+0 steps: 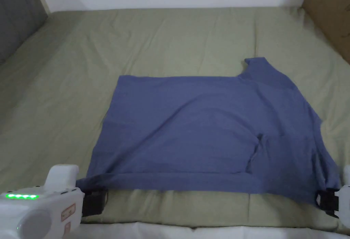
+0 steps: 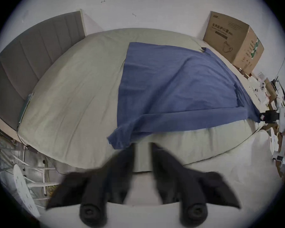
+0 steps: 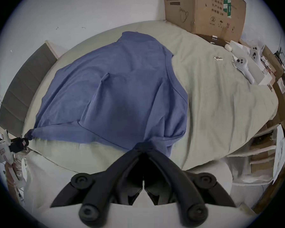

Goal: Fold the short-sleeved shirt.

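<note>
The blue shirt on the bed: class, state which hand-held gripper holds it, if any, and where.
The right hand-held gripper is shut on the blue shirt at its near right corner. The left hand-held gripper is open beside the near left corner, holding nothing.

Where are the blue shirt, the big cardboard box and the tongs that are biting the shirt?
Blue shirt (image 1: 205, 123): head view, middle of its flat body.
Cardboard box (image 3: 204, 9): right gripper view, its printed front face.
Right tongs (image 3: 142, 146): right gripper view, where the closed tips pinch the shirt's near corner.
</note>
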The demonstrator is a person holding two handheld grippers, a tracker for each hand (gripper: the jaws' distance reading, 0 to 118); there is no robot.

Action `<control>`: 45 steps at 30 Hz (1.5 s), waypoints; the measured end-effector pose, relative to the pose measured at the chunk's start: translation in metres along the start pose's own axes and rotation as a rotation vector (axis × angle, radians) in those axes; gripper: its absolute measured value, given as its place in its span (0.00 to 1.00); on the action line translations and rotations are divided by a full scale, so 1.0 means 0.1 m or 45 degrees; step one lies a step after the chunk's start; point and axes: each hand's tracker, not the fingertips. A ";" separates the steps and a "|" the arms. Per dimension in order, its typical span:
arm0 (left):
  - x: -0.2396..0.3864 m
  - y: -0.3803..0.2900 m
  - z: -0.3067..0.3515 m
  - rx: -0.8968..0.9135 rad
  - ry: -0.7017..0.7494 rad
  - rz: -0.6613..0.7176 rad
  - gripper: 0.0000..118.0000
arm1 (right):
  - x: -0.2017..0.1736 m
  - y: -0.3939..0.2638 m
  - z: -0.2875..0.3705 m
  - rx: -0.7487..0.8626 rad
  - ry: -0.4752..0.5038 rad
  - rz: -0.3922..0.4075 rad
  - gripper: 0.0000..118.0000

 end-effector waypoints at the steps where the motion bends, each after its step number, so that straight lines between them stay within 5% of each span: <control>1: -0.01 0.03 -0.01 0.011 0.012 0.002 0.66 | 0.00 0.01 0.00 -0.001 -0.002 0.003 0.00; 16: -0.12 0.18 0.06 0.139 0.152 0.021 0.72 | 0.11 0.06 0.15 0.013 -0.063 0.031 0.00; 22: -0.16 0.17 -0.20 0.048 -0.163 0.227 0.72 | 0.15 0.06 0.14 0.016 -0.065 0.009 0.00; 23: -0.14 0.16 -0.25 0.025 -0.167 0.233 0.63 | 0.15 0.05 0.14 0.013 -0.065 0.003 0.00; 26: -0.10 0.15 -0.33 -0.004 -0.081 0.215 0.02 | 0.16 0.03 0.17 0.007 -0.068 -0.003 0.00; 38: 0.02 0.24 -0.13 0.034 -0.075 0.093 0.02 | 0.21 0.15 0.29 0.076 -0.025 -0.032 0.00; 39: 0.04 0.25 -0.13 0.035 -0.071 0.083 0.02 | 0.22 0.17 0.27 0.077 -0.028 -0.023 0.14; 40: 0.05 0.25 -0.13 0.036 -0.071 0.076 0.02 | 0.22 0.19 0.26 0.090 -0.040 -0.010 0.39; 41: 0.06 0.26 -0.13 0.031 -0.072 0.067 0.02 | 0.22 0.22 0.25 0.106 -0.056 0.008 0.74; 42: 0.06 0.26 -0.13 0.030 -0.069 0.062 0.02 | 0.24 0.26 0.20 0.091 -0.063 0.032 0.82; 45: 0.08 0.27 -0.14 0.026 -0.068 0.047 0.02 | 0.31 0.32 -0.05 0.023 -0.092 0.034 0.82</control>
